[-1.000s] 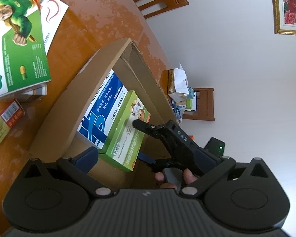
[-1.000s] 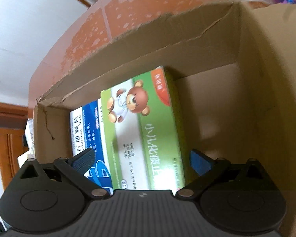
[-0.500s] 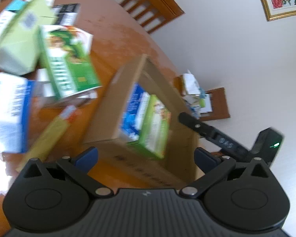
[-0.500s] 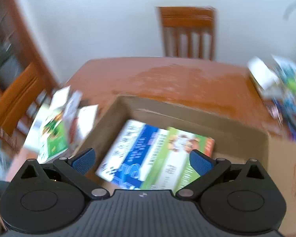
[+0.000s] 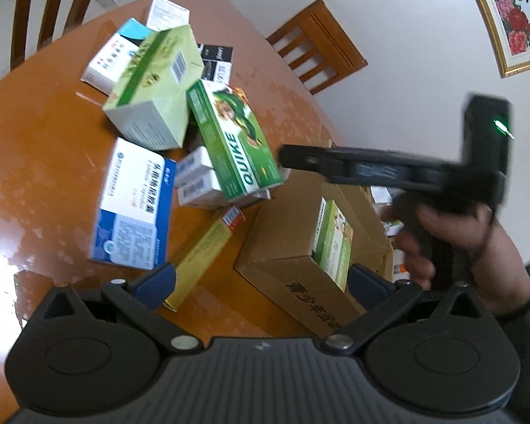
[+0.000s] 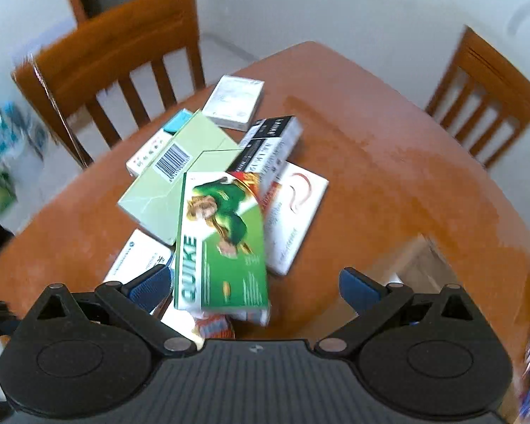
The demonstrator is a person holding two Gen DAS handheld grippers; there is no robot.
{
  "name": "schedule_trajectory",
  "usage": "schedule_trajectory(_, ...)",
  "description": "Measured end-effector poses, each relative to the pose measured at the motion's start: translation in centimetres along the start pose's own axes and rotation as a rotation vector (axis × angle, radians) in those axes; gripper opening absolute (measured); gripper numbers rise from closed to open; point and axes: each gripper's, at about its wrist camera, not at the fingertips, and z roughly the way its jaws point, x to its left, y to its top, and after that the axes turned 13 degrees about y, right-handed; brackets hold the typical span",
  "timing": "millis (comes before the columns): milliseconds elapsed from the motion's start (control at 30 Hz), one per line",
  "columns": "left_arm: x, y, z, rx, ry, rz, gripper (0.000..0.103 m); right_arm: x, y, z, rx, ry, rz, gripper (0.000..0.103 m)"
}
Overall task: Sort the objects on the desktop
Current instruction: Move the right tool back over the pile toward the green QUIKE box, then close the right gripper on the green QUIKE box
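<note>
Both grippers have pulled back from the cardboard box [image 5: 289, 247] toward the heap of medicine boxes [image 6: 208, 190]. Right gripper [image 6: 254, 284] is spread and empty with the QUIKE box [image 6: 226, 243] at its 11 o'clock, seemingly the next pick; left gripper [image 5: 261, 275] is spread too.

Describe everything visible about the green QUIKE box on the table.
The QUIKE box is a flat cardboard carton, green and white, closed, printed with a figure in green and the brand name in large white letters along one edge. It lies tilted on top of the pile, propped on small white boxes beneath it and leaning near the pale green carton. Neither gripper touches it.
</note>
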Motion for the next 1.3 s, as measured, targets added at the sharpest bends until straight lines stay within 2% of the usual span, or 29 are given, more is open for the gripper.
schedule_trajectory(133,1.2,0.4,-0.5,-0.006,-0.007,-0.019,0.103,0.9,1.1,3.8,0.105,-0.016,-0.011,0.103)
schedule_trajectory(500,2.5,1.4,-0.3,0.025,-0.006,-0.020,0.103,0.6,1.4,6.4,0.137,-0.023,0.033,0.103)
schedule_trajectory(1000,3.0,2.1,0.3,0.030,-0.028,-0.037,0.103,0.4,2.2,6.6,0.135,-0.046,0.029,0.103)
schedule_trajectory(1200,3.2,2.2,0.6,0.030,-0.032,-0.048,0.103,-0.3,2.1,5.0,0.069,-0.019,0.075,0.103)
schedule_trajectory(1300,3.2,2.2,0.9,0.037,-0.036,-0.056,0.103,-0.8,1.9,5.1,0.078,-0.025,0.085,0.103)
